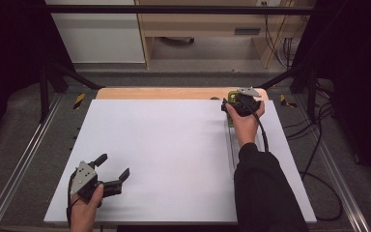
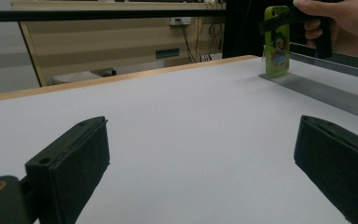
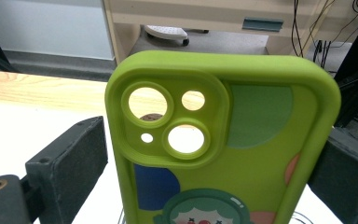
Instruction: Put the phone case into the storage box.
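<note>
A lime-green phone case (image 3: 261, 154) with cartoon art and camera cut-outs stands upright at the far end of a clear grooved rack (image 1: 232, 145) on the right of the white table (image 1: 174, 145). My right gripper (image 1: 232, 105) straddles the case (image 1: 231, 95) near its top. Its right jaw lies against the case's edge, while a thin gap shows at the left jaw, so it reads as open. My left gripper (image 1: 113, 166) rests near the front left corner, jaws wide apart with nothing between them. From the left gripper view the case (image 2: 276, 42) stands far off at upper right.
The rack (image 2: 331, 93) runs along the table's right side toward the person. A wooden strip (image 1: 174, 93) borders the far edge, with a wooden cabinet (image 1: 212, 24) and cables behind. Metal rails (image 1: 19, 159) flank the table.
</note>
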A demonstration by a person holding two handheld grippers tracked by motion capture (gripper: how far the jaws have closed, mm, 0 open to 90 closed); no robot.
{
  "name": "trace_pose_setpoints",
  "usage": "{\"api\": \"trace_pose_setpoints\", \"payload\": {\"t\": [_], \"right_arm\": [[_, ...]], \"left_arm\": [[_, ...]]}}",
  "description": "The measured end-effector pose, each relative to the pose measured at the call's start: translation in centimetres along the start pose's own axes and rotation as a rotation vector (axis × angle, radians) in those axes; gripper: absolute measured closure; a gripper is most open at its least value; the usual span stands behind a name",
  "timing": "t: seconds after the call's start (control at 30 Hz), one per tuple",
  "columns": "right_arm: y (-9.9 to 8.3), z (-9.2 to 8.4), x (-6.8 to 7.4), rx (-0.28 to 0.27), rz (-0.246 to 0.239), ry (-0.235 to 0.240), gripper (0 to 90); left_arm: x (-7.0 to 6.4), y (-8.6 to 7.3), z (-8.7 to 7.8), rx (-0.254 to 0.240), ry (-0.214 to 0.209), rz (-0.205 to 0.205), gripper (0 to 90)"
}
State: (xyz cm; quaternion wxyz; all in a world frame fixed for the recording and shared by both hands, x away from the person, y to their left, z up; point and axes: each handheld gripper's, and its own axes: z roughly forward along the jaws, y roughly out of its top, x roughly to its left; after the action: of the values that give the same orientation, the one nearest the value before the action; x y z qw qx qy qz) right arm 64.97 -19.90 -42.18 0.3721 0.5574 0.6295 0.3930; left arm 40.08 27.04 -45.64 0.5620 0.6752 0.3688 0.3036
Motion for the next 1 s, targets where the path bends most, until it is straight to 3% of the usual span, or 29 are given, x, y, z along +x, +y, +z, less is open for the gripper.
{"api": "trace_pose_setpoints", "payload": {"t": [0.5, 1.0], "right_arm": [[0.11, -0.13, -0.13, -0.012, 0.005, -0.008, 6.1], [0.52, -0.7, 0.02, -0.061, -0.008, -0.023, 6.0]], "left_arm": [[0.01, 0.0, -0.01, 0.0, 0.0, -0.001, 2.8], [-0.01, 0.0, 0.0, 0.0, 0.0, 0.0, 2.8]]}}
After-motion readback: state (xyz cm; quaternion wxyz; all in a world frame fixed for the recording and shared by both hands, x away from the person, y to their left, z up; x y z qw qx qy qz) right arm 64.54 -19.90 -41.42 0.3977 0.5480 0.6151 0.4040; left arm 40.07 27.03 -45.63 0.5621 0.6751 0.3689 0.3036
